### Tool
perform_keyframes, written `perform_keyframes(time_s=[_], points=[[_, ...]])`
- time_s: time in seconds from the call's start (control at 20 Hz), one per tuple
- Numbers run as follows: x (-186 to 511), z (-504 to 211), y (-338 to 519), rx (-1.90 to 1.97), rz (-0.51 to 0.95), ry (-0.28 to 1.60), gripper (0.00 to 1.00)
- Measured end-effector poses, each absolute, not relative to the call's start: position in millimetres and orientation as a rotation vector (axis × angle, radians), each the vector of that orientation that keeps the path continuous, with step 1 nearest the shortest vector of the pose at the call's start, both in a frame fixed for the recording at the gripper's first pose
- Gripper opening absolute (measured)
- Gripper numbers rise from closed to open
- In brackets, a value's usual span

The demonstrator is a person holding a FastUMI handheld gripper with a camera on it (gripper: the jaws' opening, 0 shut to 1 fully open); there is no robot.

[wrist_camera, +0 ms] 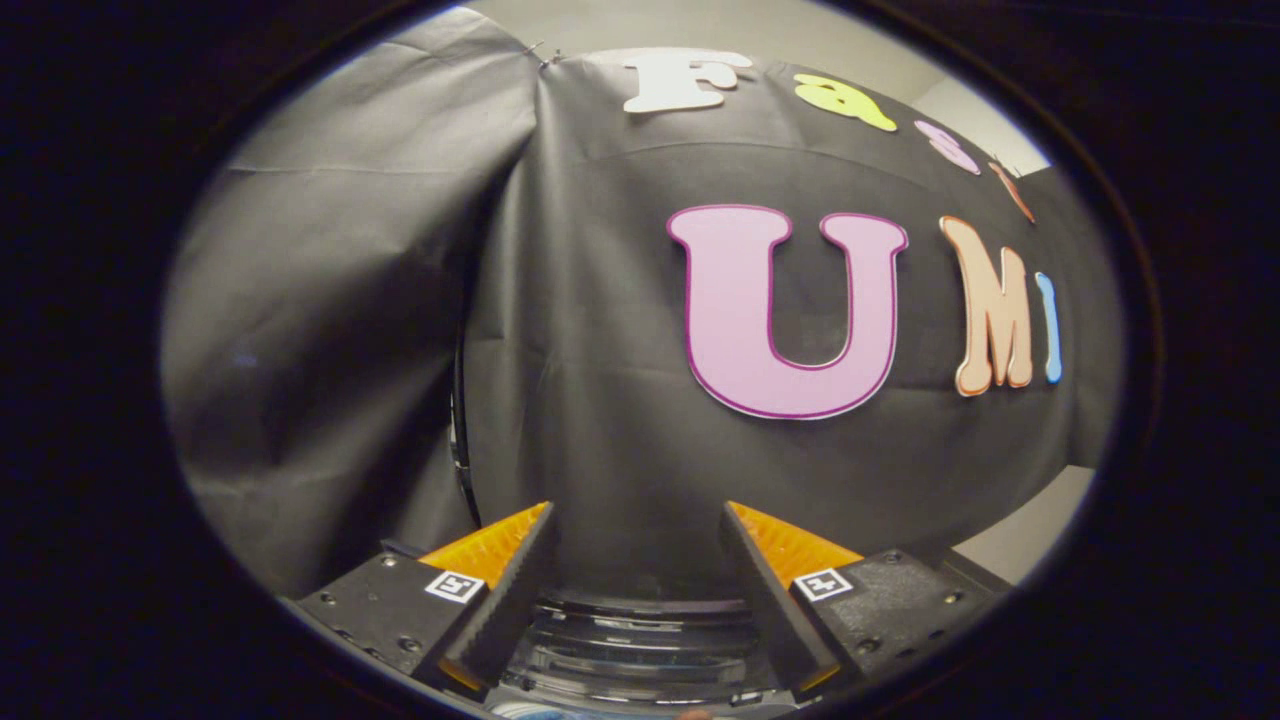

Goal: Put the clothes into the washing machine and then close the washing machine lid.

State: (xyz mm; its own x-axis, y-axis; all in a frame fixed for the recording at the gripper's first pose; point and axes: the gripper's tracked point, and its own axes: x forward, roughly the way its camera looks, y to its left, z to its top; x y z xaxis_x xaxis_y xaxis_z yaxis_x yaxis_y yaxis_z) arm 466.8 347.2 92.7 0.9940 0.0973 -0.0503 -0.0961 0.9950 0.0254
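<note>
Gripper view: the gripper [637, 520] points at the booth's black cloth wall [600, 350], its jaws spread apart with nothing between them.

Both fingers [500, 600] rise from the near side, one to the left and one to the right, and the gap between them is bare of any clothes. Low in that gap, near and below the fingertips, lies a clear, ribbed, curved surface [640, 640] that may be the washing machine's lid, though I cannot tell for sure. The cloth wall hangs beyond the fingers in two panels that meet at a fold to the left of the left finger, with a thin dark cable [458, 440] running down that seam. To the far right, past the cloth's edge, a strip of pale wall [1030, 530] shows.
</note>
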Motion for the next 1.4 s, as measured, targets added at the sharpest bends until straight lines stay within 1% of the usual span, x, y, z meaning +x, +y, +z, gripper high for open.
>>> perform_keyframes(time_s=[0.25, 0.3, 0.35, 0.55, 0.85, 1.1, 1.4], points=[[483, 51, 347, 0.091, 0.032, 0.156, 0.97], [480, 45, 348, 0.068, 0.041, 0.172, 0.97], [483, 55, 347, 0.055, 0.051, 0.141, 0.97], [479, 52, 347, 0.068, 0.078, 0.092, 0.98], [472, 54, 340, 0.067, 0.021, 0.106, 0.98], [450, 53, 340, 0.061, 0.016, 0.113, 0.98], [429, 58, 338, 0.061, 0.001, 0.072, 0.98]])
